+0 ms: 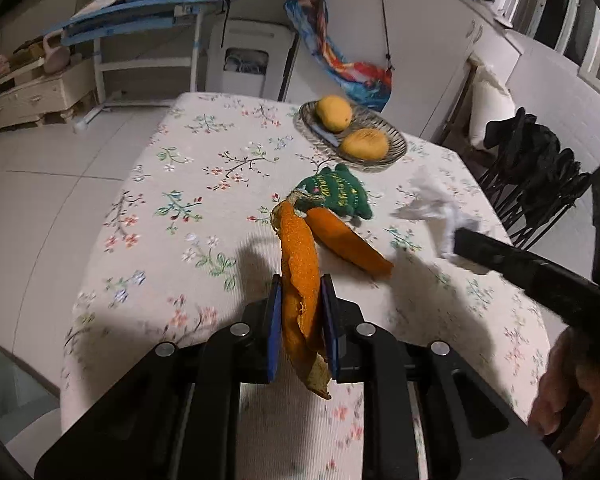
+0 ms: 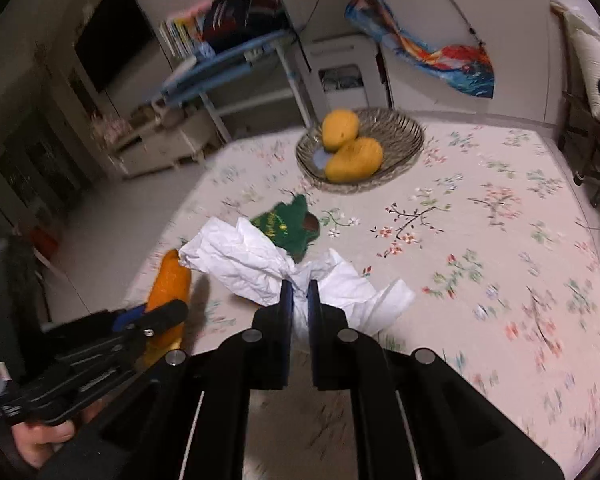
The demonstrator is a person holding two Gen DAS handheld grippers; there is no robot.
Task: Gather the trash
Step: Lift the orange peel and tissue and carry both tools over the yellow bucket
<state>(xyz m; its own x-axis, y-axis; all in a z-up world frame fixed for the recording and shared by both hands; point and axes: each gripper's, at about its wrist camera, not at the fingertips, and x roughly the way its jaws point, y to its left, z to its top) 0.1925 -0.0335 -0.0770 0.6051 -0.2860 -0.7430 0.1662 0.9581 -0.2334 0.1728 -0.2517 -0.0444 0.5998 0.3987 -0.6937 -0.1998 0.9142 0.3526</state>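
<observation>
- Two jaws of my left gripper (image 1: 300, 284) pinched a long strip of orange peel (image 1: 298, 264) in the left wrist view, the blue pads pressing it from both sides; its upper end rose past the tips and its ragged lower end hung down between the fingers, clear of the counter (image 1: 172, 184) and its floral cloth.
- A second piece of orange peel (image 1: 346, 242) lay flat on the cloth just beyond, beside a green knitted toy (image 1: 338, 194).
- Farther back sat a woven basket (image 1: 392, 150) holding two yellow mangoes (image 1: 334, 113).
- To the right, my right gripper (image 1: 460, 242) reached in with a crumpled white tissue (image 1: 436, 210) at its tip, a hand (image 1: 568, 384) gripping its handle.
- In the right wrist view, the right gripper (image 2: 299, 285) had its jaws pressed nearly together on the white tissue (image 2: 252, 258), which bunched between the pads and fanned out to both sides above the counter (image 2: 480, 240).
- The green toy (image 2: 290, 226) showed partly behind the tissue, and the basket (image 2: 404, 128) with the mangoes (image 2: 354, 160) stood beyond it.
- At the left, the left gripper (image 2: 176, 310) held the orange peel (image 2: 168, 284) upright; blur hid how the pads met it there.
</observation>
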